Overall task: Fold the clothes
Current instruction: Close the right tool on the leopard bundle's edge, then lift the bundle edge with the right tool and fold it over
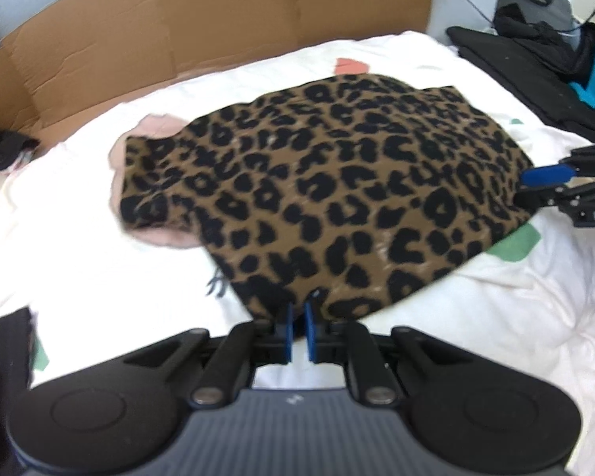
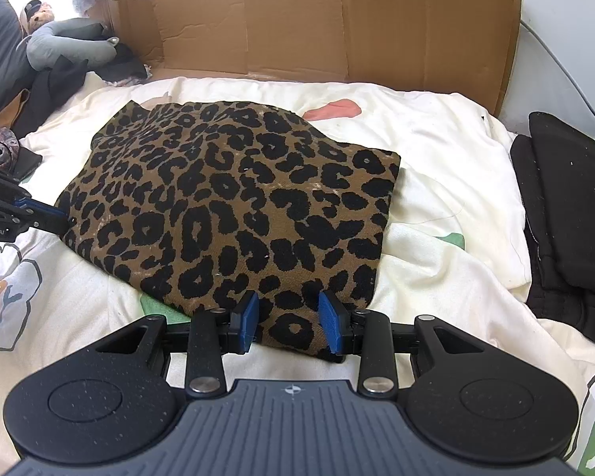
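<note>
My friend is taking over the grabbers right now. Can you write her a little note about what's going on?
Left gripper: jaws nearly shut, pinching the near edge of the leopard top.
Right gripper: jaws part open, straddling another edge of the top; whether they press on it is unclear.
Top: lies on the white bedding, already folded to a compact shape.
Black clothes are stacked at the bed's right side.
Left to do: probably one more fold, then set it aside.

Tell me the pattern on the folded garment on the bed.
Leopard print, black spots on brown: the garment shows sharpest in the right wrist view.
</note>
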